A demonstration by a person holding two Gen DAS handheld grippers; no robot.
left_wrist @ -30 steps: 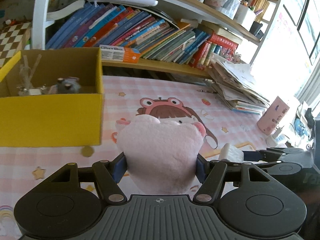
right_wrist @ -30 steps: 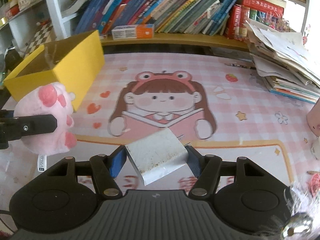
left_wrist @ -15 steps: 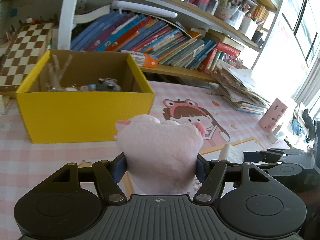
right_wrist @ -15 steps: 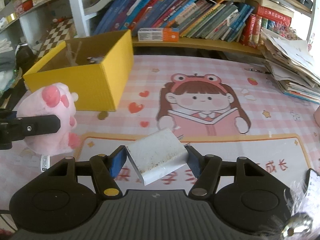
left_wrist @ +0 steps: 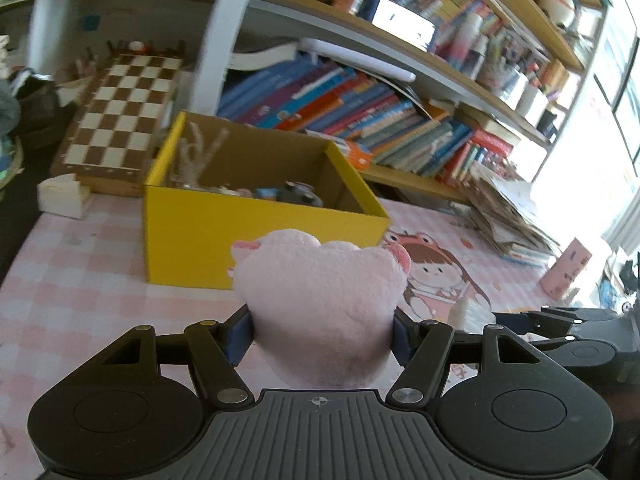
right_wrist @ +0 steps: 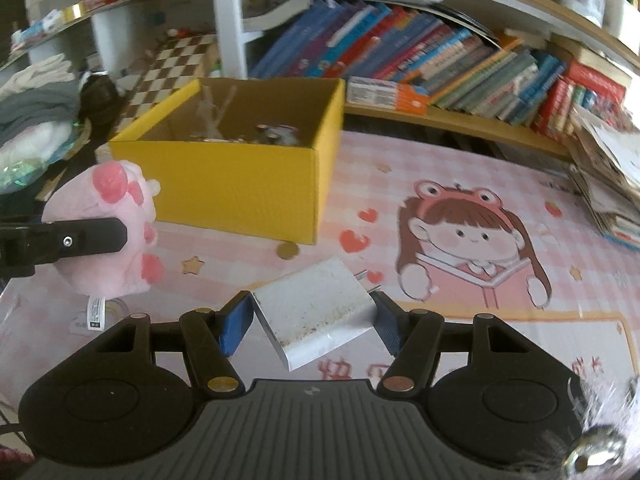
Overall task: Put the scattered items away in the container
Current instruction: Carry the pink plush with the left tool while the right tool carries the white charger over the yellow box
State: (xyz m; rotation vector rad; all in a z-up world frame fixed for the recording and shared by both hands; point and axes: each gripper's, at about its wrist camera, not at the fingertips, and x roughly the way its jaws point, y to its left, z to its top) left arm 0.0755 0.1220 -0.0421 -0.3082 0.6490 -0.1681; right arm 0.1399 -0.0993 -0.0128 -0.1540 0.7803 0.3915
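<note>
My left gripper (left_wrist: 322,326) is shut on a pink plush paw (left_wrist: 320,304) and holds it above the pink mat, in front of the open yellow box (left_wrist: 256,236). The box holds several small items. My right gripper (right_wrist: 314,322) is shut on a white plug charger (right_wrist: 314,312), held above the mat to the right of the plush. In the right wrist view the plush (right_wrist: 114,232) shows at the left with a left finger across it, and the yellow box (right_wrist: 240,176) stands behind it.
A coin (right_wrist: 287,250) lies on the mat by the box's front corner. A chessboard (left_wrist: 120,120) and a white block (left_wrist: 62,198) lie left of the box. Bookshelves (left_wrist: 360,112) run behind; a paper pile (left_wrist: 508,216) and pink case (left_wrist: 564,272) sit at the right.
Both grippers have risen and pulled back with their items still held. The yellow box has shifted from the left edge toward the middle of both views, and its inside shows more.
</note>
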